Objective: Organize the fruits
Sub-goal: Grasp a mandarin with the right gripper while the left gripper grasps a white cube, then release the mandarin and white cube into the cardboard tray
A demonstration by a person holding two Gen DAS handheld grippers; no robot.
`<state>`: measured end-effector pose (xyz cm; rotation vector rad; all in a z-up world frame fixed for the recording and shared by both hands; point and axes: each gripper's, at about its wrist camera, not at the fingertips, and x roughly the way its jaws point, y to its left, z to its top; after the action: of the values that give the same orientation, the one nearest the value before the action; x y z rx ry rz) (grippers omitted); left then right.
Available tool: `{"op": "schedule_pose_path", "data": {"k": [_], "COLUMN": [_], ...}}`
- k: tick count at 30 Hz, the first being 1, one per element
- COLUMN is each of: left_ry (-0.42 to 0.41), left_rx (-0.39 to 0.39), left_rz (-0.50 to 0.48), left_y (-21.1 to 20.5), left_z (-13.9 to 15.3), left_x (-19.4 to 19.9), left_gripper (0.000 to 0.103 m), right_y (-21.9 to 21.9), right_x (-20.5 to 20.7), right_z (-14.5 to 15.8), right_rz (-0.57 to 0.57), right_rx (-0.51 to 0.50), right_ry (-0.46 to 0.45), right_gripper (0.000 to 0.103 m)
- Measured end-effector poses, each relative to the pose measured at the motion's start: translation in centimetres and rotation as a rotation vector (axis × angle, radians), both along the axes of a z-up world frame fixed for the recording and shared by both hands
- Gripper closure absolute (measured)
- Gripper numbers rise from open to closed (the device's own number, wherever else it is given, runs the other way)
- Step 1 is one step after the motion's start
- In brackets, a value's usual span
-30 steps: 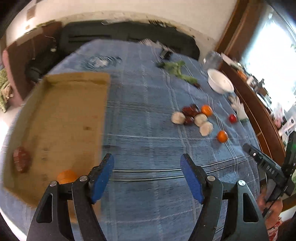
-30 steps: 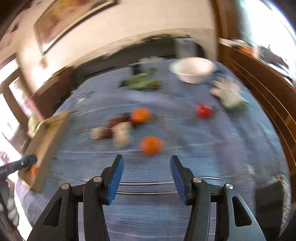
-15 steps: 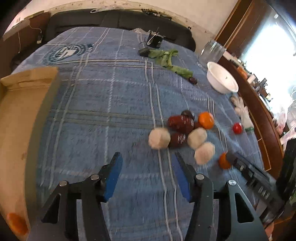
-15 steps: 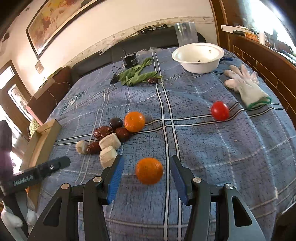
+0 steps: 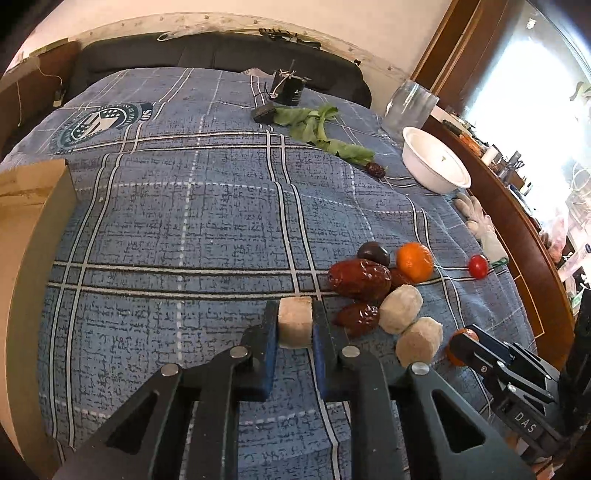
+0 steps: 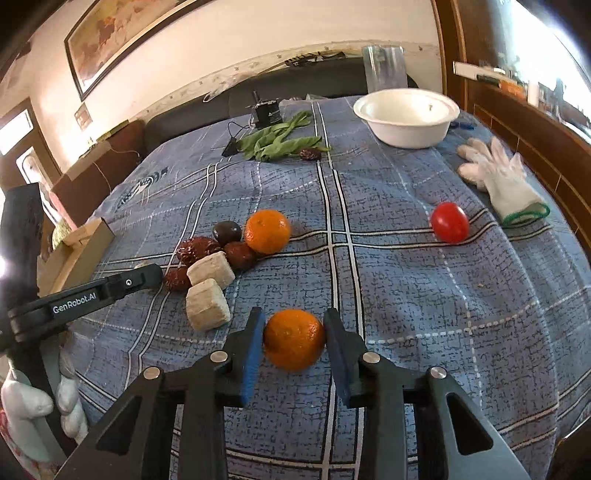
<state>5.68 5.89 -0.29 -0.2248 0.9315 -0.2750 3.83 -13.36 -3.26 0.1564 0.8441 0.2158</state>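
"GenRobot.AI" on the left tongs (image 6: 146,277), "DAS" on the right tongs (image 5: 466,341) (white lettering on black)

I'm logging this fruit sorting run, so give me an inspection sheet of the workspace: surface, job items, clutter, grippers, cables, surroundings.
Surface: blue plaid cloth, lying flat.
Job's things: pale chunk in the left gripper; near orange in the right gripper; far orange, red dates, two more pale chunks, cherry tomato; cardboard tray at the left edge.
Clutter: white bowl, white glove, green leaves, clear glass.
Grippers: left gripper shut on the chunk; right gripper closing, pads against the orange.
Cables: thin wire by a small black device.
Surroundings: dark sofa, framed picture, bright window.
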Motion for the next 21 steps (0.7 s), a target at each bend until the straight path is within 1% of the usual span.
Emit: {"op": "schedule_pose_path", "data": {"k": [4,8,13,18,21], "left_ry": [-0.020,-0.033,-0.040,-0.059,-0.043], "left_rx": [0.015,0.041,0.049,0.043,0.012], "left_rz": [0.000,-0.010,-0.028,-0.019,0.000], "left_y": [-0.2,-0.7,-1.0,-0.8,-0.1], "left_z": [0.0,0.0,0.0,0.3,1.0], "left_x": [-0.2,-0.3,-0.4,-0.9,-1.8], "left_gripper": [0.087,0.086,0.087,0.087,0.087], "right_y": [0.4,0.2,0.2,0.1,0.3], "right_x": [-0.1,0.0,0.0,-0.3,-0.6], "right_z": [0.0,0.0,-0.1,0.2,0.5], "right_rz": [0.007,0.005,0.005,-0.011,-0.014], "right_rx": [-0.021,-0.014,-0.015,-0.028,-0.042], "right_ry": [-0.007,-0.004,-0.006,-0.022,-0.039], "right_gripper": [0.068,0.068,0.069,0.069,0.069]}}
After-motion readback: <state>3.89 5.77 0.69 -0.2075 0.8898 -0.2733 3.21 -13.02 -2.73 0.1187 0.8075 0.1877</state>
